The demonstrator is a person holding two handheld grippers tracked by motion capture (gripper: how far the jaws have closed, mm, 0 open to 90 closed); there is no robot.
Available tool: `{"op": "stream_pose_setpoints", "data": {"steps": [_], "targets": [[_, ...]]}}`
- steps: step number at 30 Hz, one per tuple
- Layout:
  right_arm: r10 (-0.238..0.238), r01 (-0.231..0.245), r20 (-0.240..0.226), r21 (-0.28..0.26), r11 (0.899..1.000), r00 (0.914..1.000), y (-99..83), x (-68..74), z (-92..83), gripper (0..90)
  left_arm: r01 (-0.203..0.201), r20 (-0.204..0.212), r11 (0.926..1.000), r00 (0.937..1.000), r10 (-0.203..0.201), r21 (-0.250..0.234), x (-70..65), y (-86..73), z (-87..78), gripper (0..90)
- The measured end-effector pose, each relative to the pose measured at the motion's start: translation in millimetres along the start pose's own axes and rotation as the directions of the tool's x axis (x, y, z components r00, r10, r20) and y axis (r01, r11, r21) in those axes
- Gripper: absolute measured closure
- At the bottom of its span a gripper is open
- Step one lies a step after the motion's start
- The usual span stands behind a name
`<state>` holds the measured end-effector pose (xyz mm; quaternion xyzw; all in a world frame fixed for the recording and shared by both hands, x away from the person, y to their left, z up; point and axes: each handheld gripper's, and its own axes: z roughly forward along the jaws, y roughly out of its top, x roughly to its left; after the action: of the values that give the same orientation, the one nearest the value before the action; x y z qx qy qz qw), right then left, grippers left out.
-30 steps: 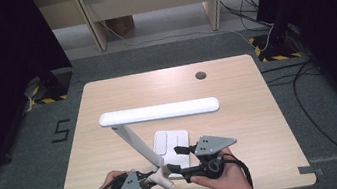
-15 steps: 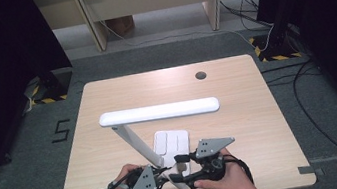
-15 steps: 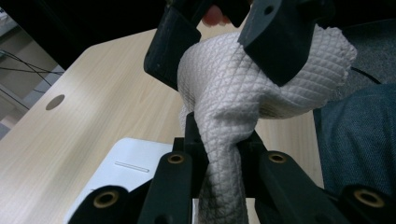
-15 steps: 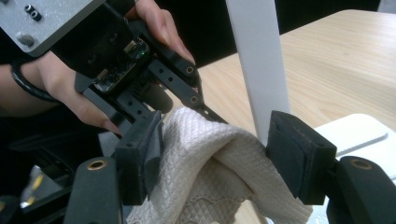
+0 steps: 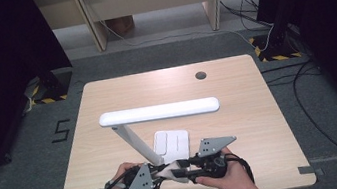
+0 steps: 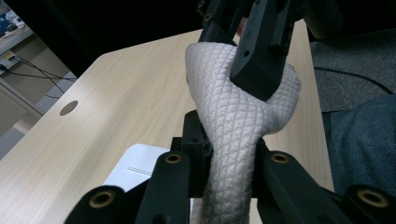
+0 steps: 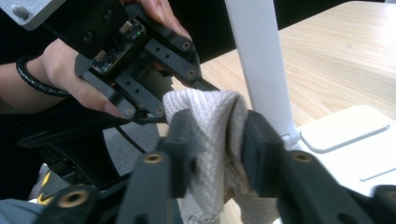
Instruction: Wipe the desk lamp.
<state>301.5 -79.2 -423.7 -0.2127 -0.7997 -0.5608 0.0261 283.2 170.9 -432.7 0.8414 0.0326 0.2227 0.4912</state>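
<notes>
From the high view I can hardly make out the white cloth [image 5: 173, 169], because the two grippers and the person's hands cover most of it at the near edge of the counter [image 5: 238, 104]; there I see only a small pale piece between them. The lower end of the cloth is cut off at the bottom of both gripper views, so I cannot tell how long it is. In the left gripper view the cloth [image 6: 238, 121] is twisted like a rope and runs up between the jaws of the left gripper [image 6: 224, 156], which pinch it; these jaws have just been opening a little, but the pads are pressing the fabric. The right gripper [image 7: 217, 135] has just been closing its jaws, and in its own view they are now pressed on a bunched fold of the cloth [image 7: 210, 116]. The two hands are held close together, low over the counter, with the grippers pointing toward each other, the left hand [image 5: 119, 182] at the left and the right hand [image 5: 229, 176] at the right. Just behind them stands the white desk lamp [image 5: 159, 112], its base [image 5: 171, 142] near the cloth.
</notes>
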Motion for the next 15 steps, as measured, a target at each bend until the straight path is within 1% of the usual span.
{"op": "stream_pose_setpoints", "data": {"steps": [2,3,4,5,6,7,8,9,12,13,14,15], "targets": [[-0.005,0.005,0.001,-0.005,1.000,1.0000,0.4,0.6,-1.7,75.6,0.019,-0.007,0.9998,0.9998,-0.019,-0.005,0.6,-0.3,-0.2,70.5],[-0.006,0.007,0.007,-0.006,1.000,1.0000,0.5,0.9,-3.3,76.2,0.038,-0.019,0.9992,0.9991,-0.038,-0.012,1.0,-0.7,-0.6,66.0],[-0.012,0.012,0.010,-0.014,1.000,0.9999,0.5,0.9,-5.1,76.3,0.038,-0.019,0.9992,0.9991,-0.038,-0.012,1.0,-0.7,-0.6,60.4],[-0.009,0.010,0.019,-0.029,1.000,0.9998,0.3,1.3,-7.6,76.4,0.071,-0.050,0.9971,0.9961,-0.072,-0.027,2.6,-1.6,-4.4,54.8],[-0.007,0.008,0.037,-0.040,0.999,0.9993,-0.1,0.7,-11.9,76.4,0.088,-0.061,0.9954,0.9941,-0.090,-0.038,2.8,-2.5,-7.4,50.4],[-0.007,0.008,0.037,-0.040,0.999,0.9993,-0.1,0.7,-11.9,76.4,0.088,-0.061,0.9954,0.9941,-0.090,-0.038,2.8,-2.5,-7.4,47.5],[0.011,-0.005,0.082,-0.078,0.997,0.9966,-1.6,-1.7,-25.1,76.4,0.105,-0.088,0.9932,0.9902,-0.109,-0.051,2.2,-6.4,-15.5,45.4],[0.021,-0.010,0.109,-0.104,0.995,0.9938,-3.0,-4.0,-33.3,76.4,0.113,-0.103,0.9924,0.9877,-0.117,-0.050,1.9,-9.6,-20.1,44.1],[0.054,-0.019,0.190,-0.180,0.984,0.9802,-6.5,-9.1,-61.4,76.3,0.147,-0.132,0.9883,0.9796,-0.151,-0.039,2.1,-21.7,-32.7,44.4],[0.059,-0.016,0.207,-0.204,0.979,0.9766,-7.0,-9.7,-70.5,76.2,0.162,-0.140,0.9862,0.9762,-0.165,-0.036,2.7,-25.7,-35.6,44.7],[0.062,-0.012,0.216,-0.228,0.974,0.9744,-6.9,-9.3,-79.0,76.2,0.162,-0.140,0.9862,0.9762,-0.165,-0.036,2.7,-25.7,-35.6,44.9],[0.062,-0.012,0.216,-0.228,0.974,0.9744,-6.9,-9.3,-79.0,76.2,0.180,-0.149,0.9830,0.9718,-0.183,-0.034,3.7,-29.5,-37.5,44.9]]}}
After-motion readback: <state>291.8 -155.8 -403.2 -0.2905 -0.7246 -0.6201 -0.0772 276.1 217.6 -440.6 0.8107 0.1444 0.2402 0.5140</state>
